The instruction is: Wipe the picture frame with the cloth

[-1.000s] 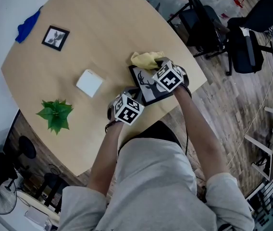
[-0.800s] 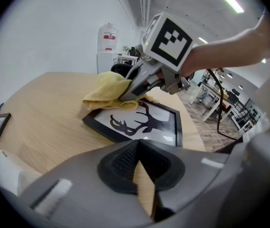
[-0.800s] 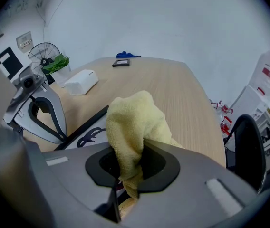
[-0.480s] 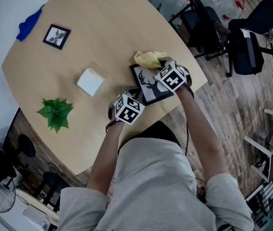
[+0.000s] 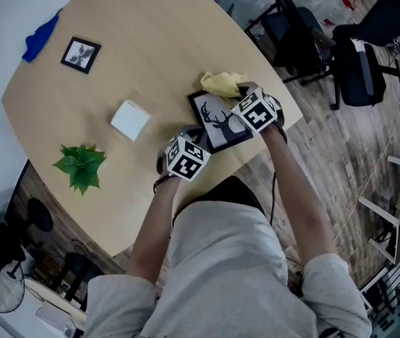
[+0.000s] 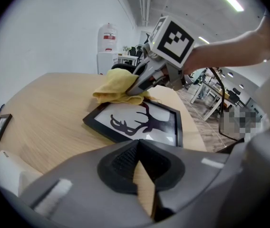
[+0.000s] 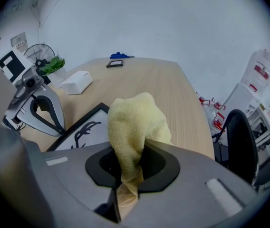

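I'm clamping cloth [image 7: 132, 122] in right gripper [image 7: 125, 182]; left gripper [image 6: 139, 175] is sitting shut, empty. Frame [image 6: 139, 122] is lying near bench [image 5: 151, 48] edge, so wiping could push it off.

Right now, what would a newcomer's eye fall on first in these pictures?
First, the yellow cloth, clamped in the right gripper and lying at the far edge of the black picture frame with its deer silhouette, near the table's right edge. Next, the left gripper, jaws together and empty, at the frame's near left corner.

Table [image 5: 158, 41]: picture frame [image 5: 216, 120], box [image 5: 130, 120], plant [image 5: 80, 166]
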Available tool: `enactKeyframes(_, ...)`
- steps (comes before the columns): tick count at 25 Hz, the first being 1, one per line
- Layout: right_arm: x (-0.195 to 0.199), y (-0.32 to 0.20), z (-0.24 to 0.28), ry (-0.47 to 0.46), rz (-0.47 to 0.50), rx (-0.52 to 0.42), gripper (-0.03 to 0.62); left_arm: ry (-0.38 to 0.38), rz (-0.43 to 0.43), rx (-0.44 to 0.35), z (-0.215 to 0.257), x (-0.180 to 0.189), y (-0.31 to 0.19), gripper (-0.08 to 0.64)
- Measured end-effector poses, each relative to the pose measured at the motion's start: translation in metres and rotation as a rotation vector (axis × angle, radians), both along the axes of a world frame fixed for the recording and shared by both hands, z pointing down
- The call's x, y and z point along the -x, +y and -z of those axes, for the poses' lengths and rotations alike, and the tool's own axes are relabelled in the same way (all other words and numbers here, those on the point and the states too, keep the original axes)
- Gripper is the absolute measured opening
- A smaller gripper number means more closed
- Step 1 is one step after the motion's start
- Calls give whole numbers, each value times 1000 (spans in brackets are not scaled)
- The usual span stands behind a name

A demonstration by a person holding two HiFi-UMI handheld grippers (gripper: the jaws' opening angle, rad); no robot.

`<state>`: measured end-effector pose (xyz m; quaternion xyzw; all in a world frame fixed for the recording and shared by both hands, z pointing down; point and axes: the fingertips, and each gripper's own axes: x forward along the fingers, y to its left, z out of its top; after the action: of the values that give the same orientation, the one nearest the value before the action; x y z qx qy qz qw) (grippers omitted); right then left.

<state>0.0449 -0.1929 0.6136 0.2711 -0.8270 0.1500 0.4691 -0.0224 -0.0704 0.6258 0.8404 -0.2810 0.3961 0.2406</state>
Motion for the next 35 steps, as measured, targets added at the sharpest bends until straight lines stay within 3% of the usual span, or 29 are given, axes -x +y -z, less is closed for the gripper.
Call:
enactKeyframes(18, -20, 6, -2, -89, -121, 5, 49, 4, 5, -1, 0, 2, 0, 52)
enactKeyframes(35, -26, 32, -1, -81, -102, -8, 49, 8, 13, 0, 0, 2, 0, 52)
